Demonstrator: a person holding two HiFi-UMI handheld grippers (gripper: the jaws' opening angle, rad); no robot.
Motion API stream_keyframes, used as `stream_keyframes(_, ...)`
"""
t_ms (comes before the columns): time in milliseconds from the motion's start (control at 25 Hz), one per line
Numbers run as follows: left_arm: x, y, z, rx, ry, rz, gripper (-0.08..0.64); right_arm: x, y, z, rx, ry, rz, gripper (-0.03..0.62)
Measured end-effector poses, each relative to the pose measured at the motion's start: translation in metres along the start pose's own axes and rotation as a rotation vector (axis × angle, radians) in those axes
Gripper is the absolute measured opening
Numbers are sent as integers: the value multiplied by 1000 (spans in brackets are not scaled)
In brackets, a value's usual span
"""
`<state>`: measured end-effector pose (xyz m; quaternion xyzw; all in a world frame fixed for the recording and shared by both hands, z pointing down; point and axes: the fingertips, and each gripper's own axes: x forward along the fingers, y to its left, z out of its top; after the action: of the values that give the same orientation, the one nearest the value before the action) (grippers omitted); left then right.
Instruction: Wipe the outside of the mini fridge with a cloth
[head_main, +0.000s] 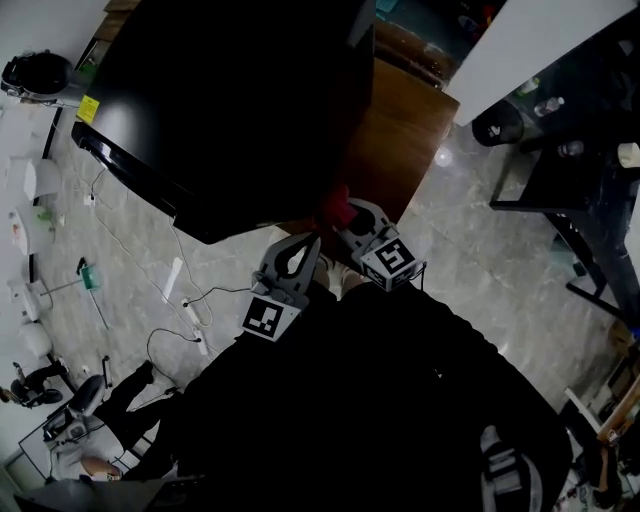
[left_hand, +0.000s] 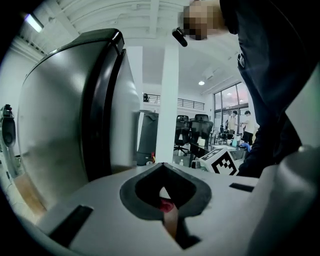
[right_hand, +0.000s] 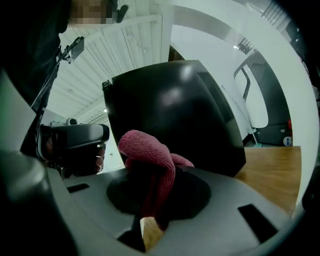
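Red knit cloth, clamped in the right gripper, jaws clenched on its lower end. Bunched in a rounded fold above the jaws. In the head view, held right at the near lower corner of the mini fridge; cannot tell whether actually touching it. Black and glossy on that fridge, with a broad sheen across the top face. Fills the middle of the right gripper view just behind the cloth. Stands tall at the left of the left gripper view, with a dark door edge running down it.

Just beside the right gripper, the left gripper, tips angled toward the same corner. Jaws brought together in its own view, gripping nothing, with only a sliver of red visible through the gap between the pads.

Brown wooden surface under and to the right of the fridge. Grey tiled floor around that. White power strip with trailing cables on the tiles at the left. Black table at the far right. White column and office chairs in the background.
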<state>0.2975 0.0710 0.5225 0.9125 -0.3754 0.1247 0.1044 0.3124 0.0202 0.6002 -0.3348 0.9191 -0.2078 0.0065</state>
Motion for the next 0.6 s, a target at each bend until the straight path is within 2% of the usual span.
stream_keyframes(120,-4,6,-15,-18,15,6,2,15,11,-14,36,11,26,87)
stream_keyframes(280,-8,15,-30,-25,26,12,2,42,4,-29,65,15,5,86)
stream_keyframes(600,6,21,-34,0,15,16,2,58,-13,-23,165,-69,-41,86)
